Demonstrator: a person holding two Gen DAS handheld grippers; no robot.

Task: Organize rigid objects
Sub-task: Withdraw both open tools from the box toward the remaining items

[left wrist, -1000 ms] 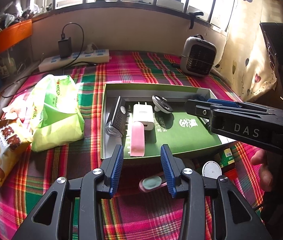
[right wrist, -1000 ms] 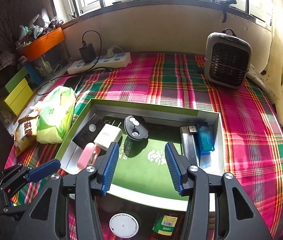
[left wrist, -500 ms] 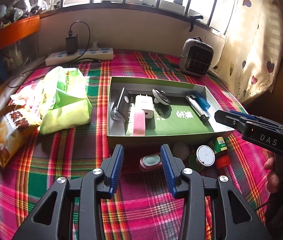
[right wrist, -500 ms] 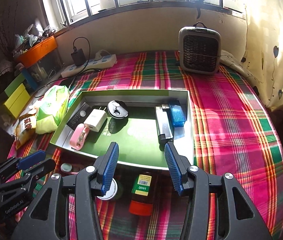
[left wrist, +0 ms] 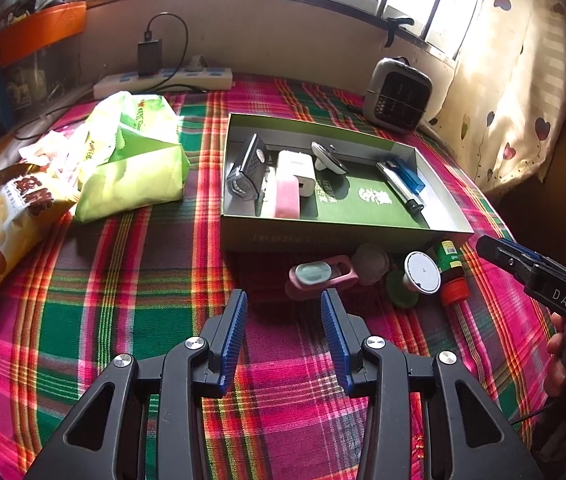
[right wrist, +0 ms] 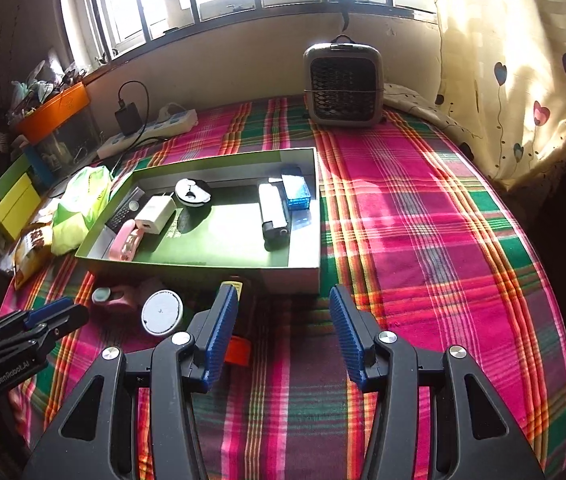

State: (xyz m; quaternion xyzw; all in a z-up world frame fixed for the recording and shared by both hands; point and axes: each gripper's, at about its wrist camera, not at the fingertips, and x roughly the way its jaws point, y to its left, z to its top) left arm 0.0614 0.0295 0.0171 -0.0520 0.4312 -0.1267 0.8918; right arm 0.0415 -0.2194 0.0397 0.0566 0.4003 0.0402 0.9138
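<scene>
An open green box (left wrist: 343, 236) on the plaid cloth holds a black remote (left wrist: 249, 166), a white charger (left wrist: 297, 170), a pink case (left wrist: 286, 196), a round black-and-white piece (left wrist: 329, 156), a silver stick (left wrist: 401, 188) and a blue block (left wrist: 409, 174). In front of the box lie a pink item with a teal cap (left wrist: 315, 274), a white-lidded jar (left wrist: 422, 272) and a green bottle with a red cap (left wrist: 453, 268). My left gripper (left wrist: 283, 300) hangs open and empty just short of the pink item. My right gripper (right wrist: 283, 292) is open and empty beside the bottle's red cap (right wrist: 239, 350).
A small grey heater (left wrist: 397, 94) stands behind the box, and a power strip (left wrist: 163, 82) with a plugged charger lies along the wall. A green bag (left wrist: 131, 160) and a snack bag (left wrist: 11, 216) lie left. A heart-print curtain (right wrist: 523, 80) hangs right.
Both grippers have drawn back from over the box toward the near side of the table and stay open. The items in front of the box have come into full view.
</scene>
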